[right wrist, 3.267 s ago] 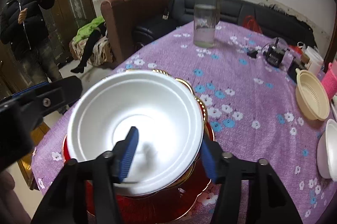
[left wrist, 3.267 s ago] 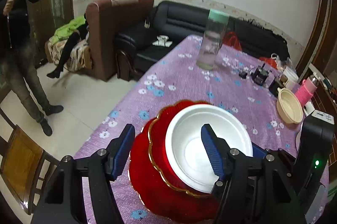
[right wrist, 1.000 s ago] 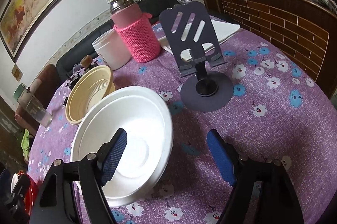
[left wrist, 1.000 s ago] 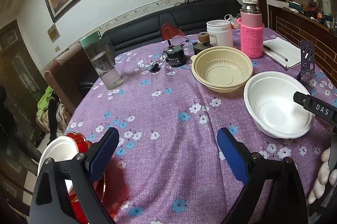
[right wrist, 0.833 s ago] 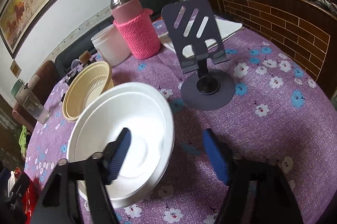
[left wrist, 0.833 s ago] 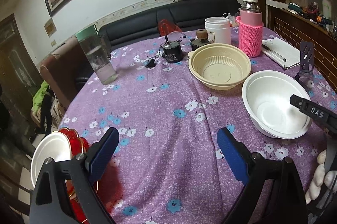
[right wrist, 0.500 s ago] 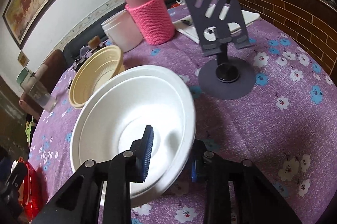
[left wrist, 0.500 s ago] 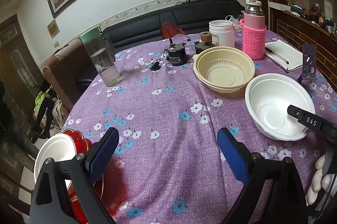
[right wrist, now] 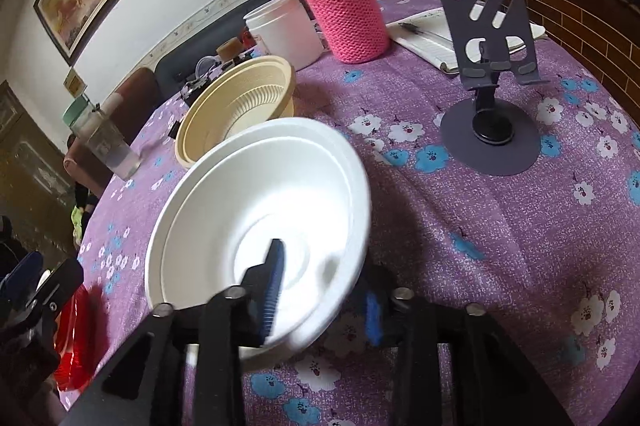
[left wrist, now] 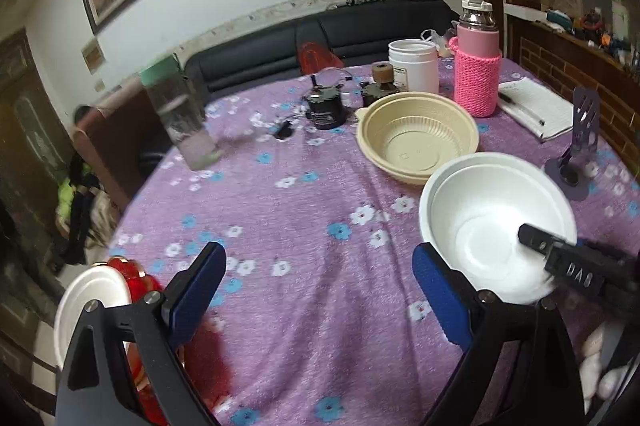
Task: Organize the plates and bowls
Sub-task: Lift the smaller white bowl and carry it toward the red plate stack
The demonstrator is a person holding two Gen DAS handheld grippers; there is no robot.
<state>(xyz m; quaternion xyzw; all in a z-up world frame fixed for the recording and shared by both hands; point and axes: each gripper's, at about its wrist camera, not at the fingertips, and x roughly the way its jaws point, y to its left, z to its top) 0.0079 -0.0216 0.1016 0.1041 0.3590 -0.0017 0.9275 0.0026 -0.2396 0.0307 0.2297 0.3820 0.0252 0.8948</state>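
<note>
Your right tool (right wrist: 320, 290) straddles the near rim of the white bowl (right wrist: 260, 201): one blue pad (right wrist: 274, 282) inside the bowl, the other outside below the rim. Its jaws have just been opening a little after a pinch; rim between them, but pad contact is blurred, so grip cannot be confirmed. The bowl looks tipped, near edge raised off the purple flowered bench (right wrist: 500, 226).

Your left tool (left wrist: 320, 290) is spread wide over bare cloth, nothing between the pads. The white bowl (left wrist: 496, 222) lies just right of its right finger, with your right tool's finger (left wrist: 560, 258) reaching into it.

At the left tool's near left, at the bench edge: a second white bowl (left wrist: 92, 298) on red plates (left wrist: 136, 278).

Just beyond the held bowl: a beige bowl (right wrist: 240, 105), apart from it. To the right tool's far right: a dark phone stand (right wrist: 488, 73). Farther back: a pink knitted flask (right wrist: 344, 5), a white tub (right wrist: 284, 29), and at far left a clear bottle (right wrist: 100, 133).
</note>
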